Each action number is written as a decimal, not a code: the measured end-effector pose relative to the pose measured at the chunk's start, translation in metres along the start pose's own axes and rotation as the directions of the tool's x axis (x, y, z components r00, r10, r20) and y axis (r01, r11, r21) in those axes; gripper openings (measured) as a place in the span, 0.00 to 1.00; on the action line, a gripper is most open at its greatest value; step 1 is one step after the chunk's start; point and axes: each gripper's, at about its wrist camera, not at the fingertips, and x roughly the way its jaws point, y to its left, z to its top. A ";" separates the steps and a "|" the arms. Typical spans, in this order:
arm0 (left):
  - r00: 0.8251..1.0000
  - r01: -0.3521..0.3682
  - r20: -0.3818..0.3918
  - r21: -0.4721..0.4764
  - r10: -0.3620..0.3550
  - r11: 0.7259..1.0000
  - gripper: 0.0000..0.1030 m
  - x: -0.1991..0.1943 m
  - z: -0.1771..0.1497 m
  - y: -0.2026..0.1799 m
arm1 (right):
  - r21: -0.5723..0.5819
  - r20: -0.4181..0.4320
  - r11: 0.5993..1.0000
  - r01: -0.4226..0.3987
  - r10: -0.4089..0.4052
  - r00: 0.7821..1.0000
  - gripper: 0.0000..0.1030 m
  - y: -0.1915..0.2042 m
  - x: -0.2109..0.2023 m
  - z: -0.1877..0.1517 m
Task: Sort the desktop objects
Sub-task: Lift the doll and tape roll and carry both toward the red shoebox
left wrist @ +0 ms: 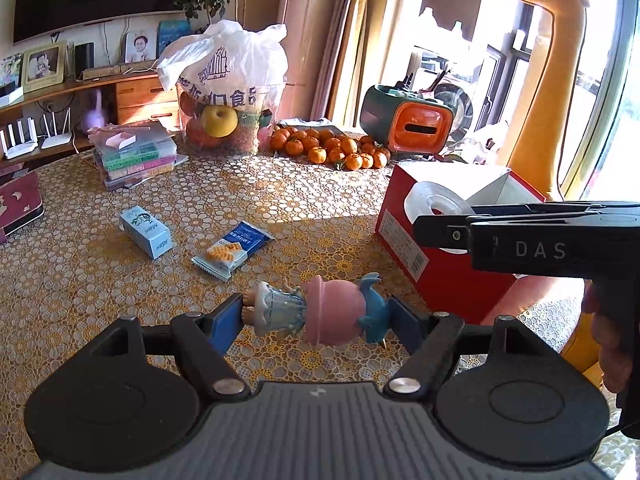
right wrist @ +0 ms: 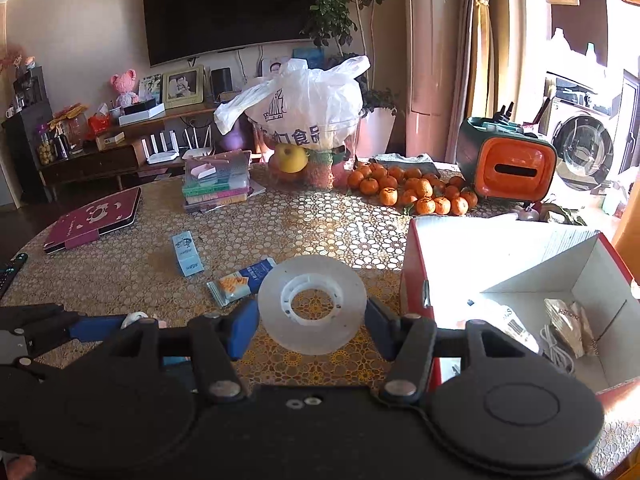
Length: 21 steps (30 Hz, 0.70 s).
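My left gripper [left wrist: 315, 320] is shut on a small doll figurine [left wrist: 320, 310] with a pink body and blue hair, held sideways just above the table. My right gripper [right wrist: 312, 322] is shut on a clear roll of tape [right wrist: 312, 304], held left of the red box [right wrist: 416, 280]. In the left wrist view the right gripper [left wrist: 424, 232] holds the tape roll [left wrist: 434, 202] at the red box's [left wrist: 440, 264] near rim. The box is open and holds a cable and packets. A blue cracker packet [left wrist: 232, 250] and a small light-blue carton [left wrist: 146, 232] lie on the table.
Several tangerines [right wrist: 416, 194] lie by an orange and green tissue holder [right wrist: 506, 164]. A fruit bowl under a plastic bag [right wrist: 304, 120] stands at the back, stacked plastic cases [right wrist: 216, 186] to its left. A maroon tablet case [right wrist: 94, 220] lies far left.
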 end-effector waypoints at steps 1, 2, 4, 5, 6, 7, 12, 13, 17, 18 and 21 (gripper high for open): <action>1.000 0.003 -0.001 -0.002 -0.003 1.000 0.75 -0.002 0.001 -0.002 | 0.005 0.001 1.000 -0.001 0.001 1.000 0.56 -0.002 -0.005 -0.001; 1.000 0.005 0.000 -0.001 -0.005 1.000 0.75 -0.004 0.002 -0.004 | 0.008 0.004 1.000 -0.002 0.002 1.000 0.56 -0.004 -0.009 -0.002; 1.000 0.007 0.008 0.011 -0.007 1.000 0.75 -0.008 0.003 -0.011 | 0.006 0.010 1.000 0.007 -0.007 1.000 0.56 -0.008 -0.018 -0.004; 1.000 0.010 0.013 0.019 -0.010 1.000 0.75 -0.010 0.004 -0.015 | 0.005 0.016 1.000 0.011 -0.011 1.000 0.56 -0.010 -0.023 -0.005; 1.000 0.015 0.016 0.024 -0.015 1.000 0.75 -0.011 0.006 -0.018 | 0.006 0.022 1.000 0.014 -0.014 1.000 0.56 -0.013 -0.027 -0.006; 1.000 0.021 0.017 0.029 -0.022 0.999 0.75 -0.012 0.007 -0.022 | 0.009 0.027 1.000 0.017 -0.018 0.999 0.56 -0.016 -0.031 -0.006; 0.998 0.046 0.034 0.055 -0.048 0.997 0.75 -0.013 0.017 -0.043 | 0.007 0.051 0.999 0.042 -0.042 0.998 0.56 -0.030 -0.051 -0.009; 0.998 0.050 0.039 0.064 -0.053 0.997 0.75 -0.014 0.020 -0.047 | 0.006 0.054 0.999 0.047 -0.048 0.997 0.56 -0.033 -0.054 -0.009; 0.996 0.070 0.053 0.096 -0.076 0.993 0.75 -0.011 0.029 -0.065 | 0.006 0.064 0.997 0.071 -0.072 0.995 0.56 -0.045 -0.064 -0.010; 0.995 0.077 0.053 0.099 -0.082 0.992 0.75 -0.009 0.032 -0.069 | 0.006 0.065 0.997 0.077 -0.078 0.995 0.56 -0.048 -0.065 -0.010; 0.994 0.097 0.048 0.108 -0.103 0.989 0.75 -0.002 0.039 -0.079 | 0.008 0.067 0.996 0.094 -0.094 0.993 0.56 -0.060 -0.070 -0.010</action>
